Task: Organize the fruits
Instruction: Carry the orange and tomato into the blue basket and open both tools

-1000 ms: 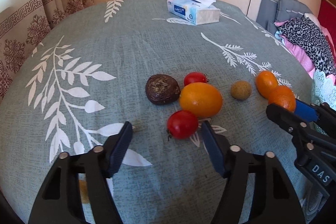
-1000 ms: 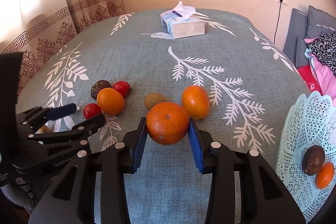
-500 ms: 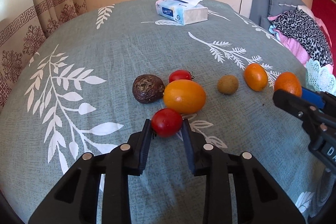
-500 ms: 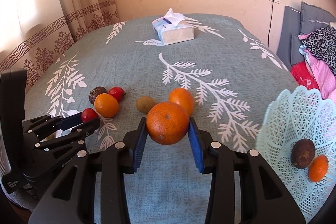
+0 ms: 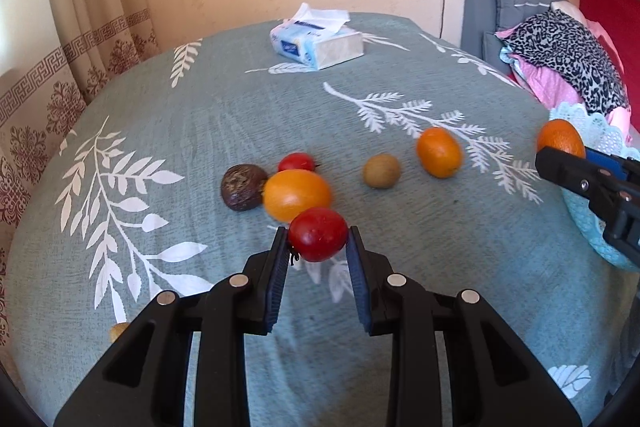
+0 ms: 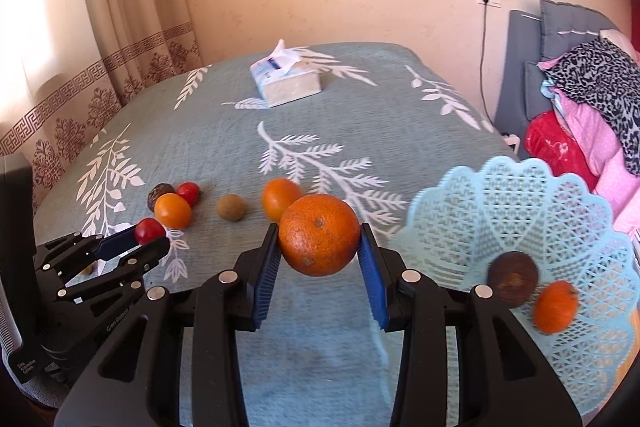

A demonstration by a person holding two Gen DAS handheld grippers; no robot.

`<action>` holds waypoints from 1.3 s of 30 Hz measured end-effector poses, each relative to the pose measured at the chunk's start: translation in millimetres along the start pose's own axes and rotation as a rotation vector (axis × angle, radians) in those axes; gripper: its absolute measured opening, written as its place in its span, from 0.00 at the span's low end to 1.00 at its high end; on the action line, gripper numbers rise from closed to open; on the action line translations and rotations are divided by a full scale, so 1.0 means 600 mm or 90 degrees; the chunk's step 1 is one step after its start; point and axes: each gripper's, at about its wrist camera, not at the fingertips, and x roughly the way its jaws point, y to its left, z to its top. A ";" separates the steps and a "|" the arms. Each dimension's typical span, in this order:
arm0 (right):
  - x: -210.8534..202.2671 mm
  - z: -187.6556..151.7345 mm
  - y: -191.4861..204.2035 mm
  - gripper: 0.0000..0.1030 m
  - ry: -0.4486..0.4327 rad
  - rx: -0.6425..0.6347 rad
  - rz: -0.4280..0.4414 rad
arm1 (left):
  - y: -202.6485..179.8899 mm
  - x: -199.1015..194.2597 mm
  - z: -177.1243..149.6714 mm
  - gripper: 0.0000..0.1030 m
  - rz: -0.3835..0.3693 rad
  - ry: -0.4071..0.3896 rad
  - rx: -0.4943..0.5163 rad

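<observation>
My left gripper (image 5: 318,239) is shut on a red tomato (image 5: 318,234) and holds it above the cloth. My right gripper (image 6: 319,237) is shut on a large orange (image 6: 319,235), lifted, just left of the light-blue lattice basket (image 6: 520,203). The basket holds a dark passion fruit (image 6: 513,279) and a small orange (image 6: 555,306). On the table lie an orange fruit (image 5: 297,194), a dark passion fruit (image 5: 243,187), a second tomato (image 5: 296,162), a brown kiwi-like fruit (image 5: 381,171) and a mandarin (image 5: 439,151).
A tissue box (image 5: 316,41) stands at the far side of the leaf-patterned teal tablecloth (image 5: 200,115). Curtains (image 5: 92,27) hang on the left. A sofa with piled clothes (image 5: 560,59) is on the right. A small yellowish object (image 5: 119,330) lies near the left gripper.
My left gripper closed on the red tomato and lifted it. My right gripper carried the large orange up and to the right, close to the basket.
</observation>
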 end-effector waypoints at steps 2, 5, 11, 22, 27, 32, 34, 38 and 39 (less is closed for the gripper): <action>-0.007 0.000 -0.010 0.39 -0.004 0.006 -0.006 | -0.010 -0.005 0.000 0.28 -0.003 -0.003 0.007; -0.020 -0.002 -0.027 0.39 -0.012 0.014 -0.017 | -0.024 -0.012 0.001 0.28 -0.006 -0.008 0.017; -0.043 -0.009 -0.067 0.39 -0.019 0.035 -0.049 | -0.051 -0.025 0.002 0.28 -0.014 -0.016 0.035; -0.055 -0.032 -0.138 0.39 0.007 0.090 -0.092 | -0.094 -0.043 0.004 0.29 -0.023 -0.026 0.067; -0.065 -0.035 -0.155 0.49 -0.003 0.102 -0.100 | -0.113 -0.049 0.009 0.28 -0.026 -0.032 0.080; -0.080 -0.035 -0.173 0.50 -0.021 0.117 -0.109 | -0.132 -0.054 0.014 0.29 -0.033 -0.037 0.091; -0.086 -0.035 -0.183 0.50 -0.026 0.127 -0.115 | -0.141 -0.056 0.019 0.29 -0.037 -0.039 0.096; -0.096 -0.037 -0.201 0.50 -0.034 0.143 -0.130 | -0.161 -0.059 0.027 0.29 -0.052 -0.043 0.106; -0.098 -0.037 -0.205 0.50 -0.036 0.146 -0.133 | -0.169 -0.061 0.030 0.29 -0.061 -0.044 0.109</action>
